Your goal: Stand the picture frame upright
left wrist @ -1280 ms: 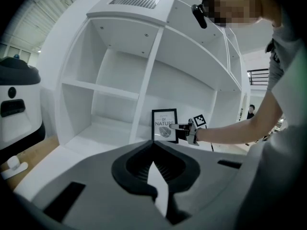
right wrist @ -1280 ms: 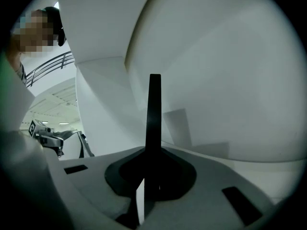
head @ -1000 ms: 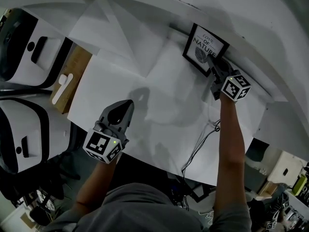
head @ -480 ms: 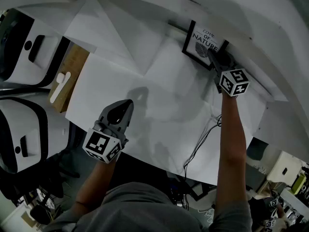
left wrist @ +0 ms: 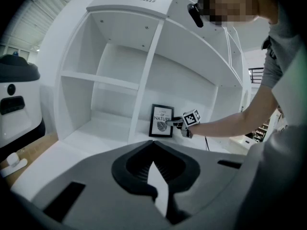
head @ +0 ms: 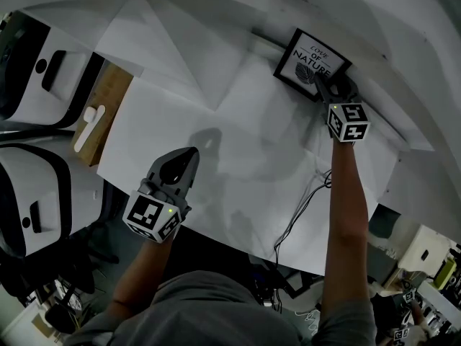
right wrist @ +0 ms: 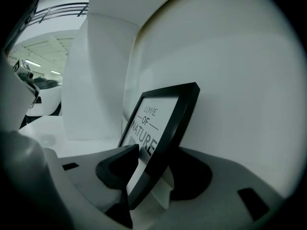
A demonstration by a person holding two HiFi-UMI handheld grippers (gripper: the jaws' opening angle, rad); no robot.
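Note:
The black picture frame (head: 311, 65) with "LOVE OF NATURE" print stands on the white shelf, leaning back against the rear wall. In the left gripper view the picture frame (left wrist: 161, 120) looks upright beside a shelf divider. My right gripper (head: 324, 89) is at its right edge. Its jaws have just been opening, and the frame's edge (right wrist: 158, 128) stands between them with the gripper (right wrist: 156, 166) open. The right gripper (left wrist: 176, 124) also shows from the side. My left gripper (head: 189, 156) hovers over the near shelf board, shut and holding nothing (left wrist: 153, 164).
A wooden board (head: 115, 96) with a white piece (head: 90, 130) on it lies at the left. White machines (head: 43, 78) stand further left. A cable (head: 302, 207) hangs off the shelf's front edge. A vertical divider (left wrist: 144, 75) stands just left of the frame.
The right gripper has rolled and shifted slightly toward the back wall, and its jaws have opened. The frame now stands steeper against the wall. The left gripper has not moved.

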